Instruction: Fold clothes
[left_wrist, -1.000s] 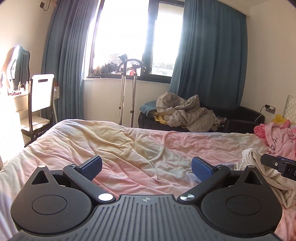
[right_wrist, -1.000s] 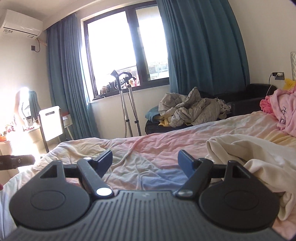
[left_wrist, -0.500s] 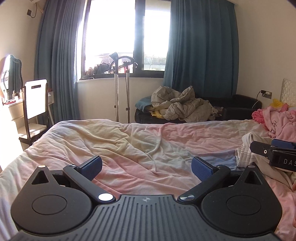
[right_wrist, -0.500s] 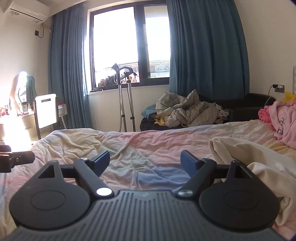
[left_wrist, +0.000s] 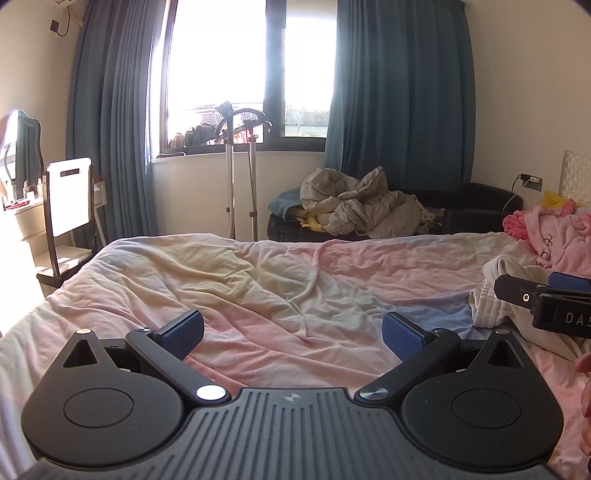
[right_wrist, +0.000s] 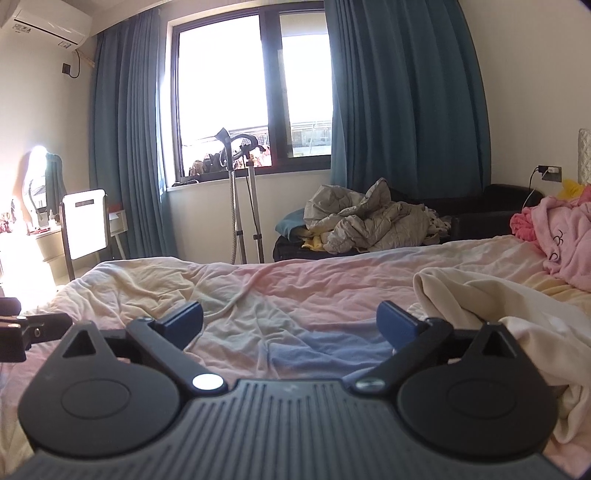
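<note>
A cream garment (right_wrist: 491, 306) lies crumpled on the right side of the bed; it also shows in the left wrist view (left_wrist: 491, 295). My left gripper (left_wrist: 293, 330) is open and empty above the pastel bedspread (left_wrist: 258, 288). My right gripper (right_wrist: 290, 321) is open and empty, just left of the cream garment. The right gripper's side shows at the right edge of the left wrist view (left_wrist: 546, 299), over the garment. A pink garment (right_wrist: 561, 236) lies at the far right.
A black sofa (left_wrist: 472, 210) with a heap of grey bedding (left_wrist: 362, 210) stands beyond the bed under the window. A garment steamer stand (left_wrist: 240, 170) is by the wall. A white chair (left_wrist: 68, 206) and dresser stand at left.
Both grippers have swung a little and stayed open. The right gripper has come further into the left wrist view, over the cream garment.
</note>
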